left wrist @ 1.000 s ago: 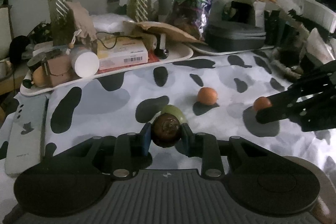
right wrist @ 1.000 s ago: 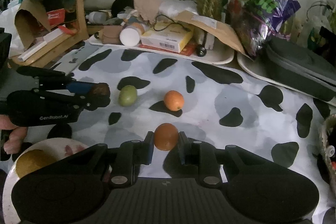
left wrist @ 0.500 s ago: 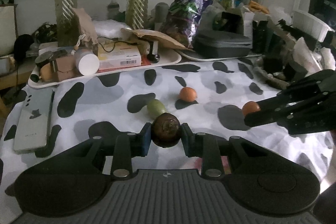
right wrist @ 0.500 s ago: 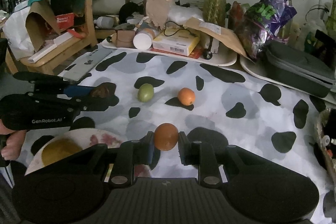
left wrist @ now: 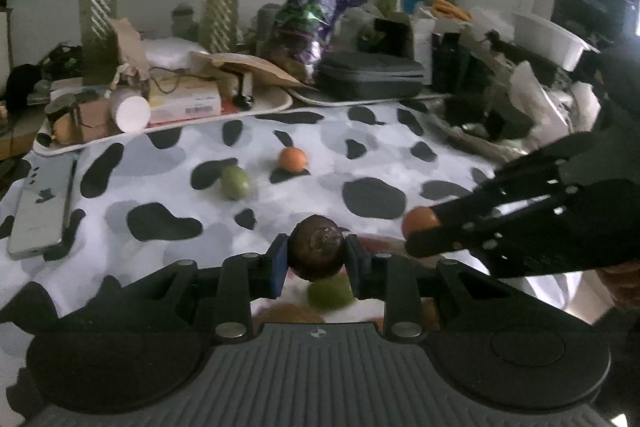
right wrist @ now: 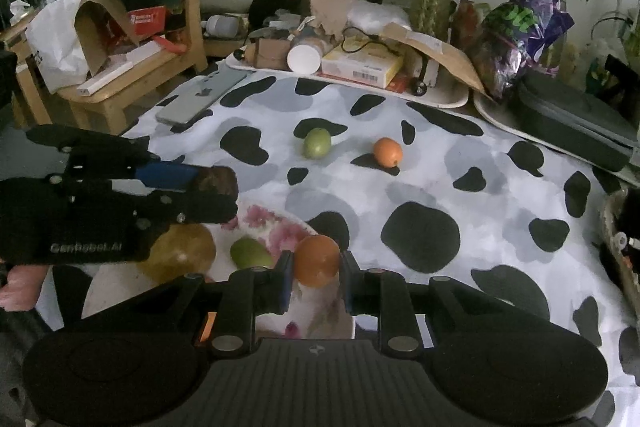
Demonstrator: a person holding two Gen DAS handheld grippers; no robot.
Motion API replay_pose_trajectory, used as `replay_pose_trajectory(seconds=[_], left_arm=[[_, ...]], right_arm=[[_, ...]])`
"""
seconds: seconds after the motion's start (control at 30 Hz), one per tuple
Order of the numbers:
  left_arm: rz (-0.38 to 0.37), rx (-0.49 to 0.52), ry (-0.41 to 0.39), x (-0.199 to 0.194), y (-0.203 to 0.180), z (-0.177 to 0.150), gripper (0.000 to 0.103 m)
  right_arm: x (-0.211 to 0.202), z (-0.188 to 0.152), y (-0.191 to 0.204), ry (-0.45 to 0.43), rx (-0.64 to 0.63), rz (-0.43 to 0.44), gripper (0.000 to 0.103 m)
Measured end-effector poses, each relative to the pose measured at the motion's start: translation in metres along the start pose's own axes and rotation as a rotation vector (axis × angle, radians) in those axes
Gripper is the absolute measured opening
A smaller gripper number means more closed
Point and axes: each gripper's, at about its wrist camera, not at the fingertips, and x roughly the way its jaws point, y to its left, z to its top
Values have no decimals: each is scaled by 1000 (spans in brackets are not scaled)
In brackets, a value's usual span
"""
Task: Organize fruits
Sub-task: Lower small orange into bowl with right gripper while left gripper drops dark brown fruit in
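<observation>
Both grippers had drawn back over the plate (right wrist: 276, 227): left gripper (left wrist: 317, 254) clamped a brown fruit (left wrist: 317, 247), right gripper (right wrist: 315, 267) an orange (right wrist: 317, 259). Two fruits lay on the plate; beyond it, one green fruit (right wrist: 317, 143) and one orange fruit (right wrist: 387, 151).

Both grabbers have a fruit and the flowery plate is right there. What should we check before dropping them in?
1. Left gripper shut on the dark brown fruit: ok.
2. Right gripper shut on the orange fruit: ok.
3. Both fruits over the plate: ok.
4. Free room on the plate beside the green fruit and yellow fruit: ok.
5. Height above the plate: cannot tell.
6. Grippers clear of each other: ok.
</observation>
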Motion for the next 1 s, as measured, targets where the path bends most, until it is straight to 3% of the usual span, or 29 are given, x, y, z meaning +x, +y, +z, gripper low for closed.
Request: replay_pose_trajectory(seconds=[0.13,0.23,0.3,0.37,0.63,1.0], left_arm=[[-7,38,10,-1,-14,-5,29],[31,86,16,2,-24,-6,33],[48,99,2,0,-28,-7,62],[65,102,-31,-7,-29,-7,73],[95,45,-44,-25,-24,-12,73],[120,9,-17,-39,-16,-23,73]], right_arm=[[-6,-6,5,-1,10,-12,25],[-12,-10,8,-2,16,-24,25],[-16,-12,8,-3,24,-29,25],[-18,-14,7,-3,35,-36,25],[-26,-21,5,-6,74,-53,25],[-18,-14,13,-2,107,-1,25]])
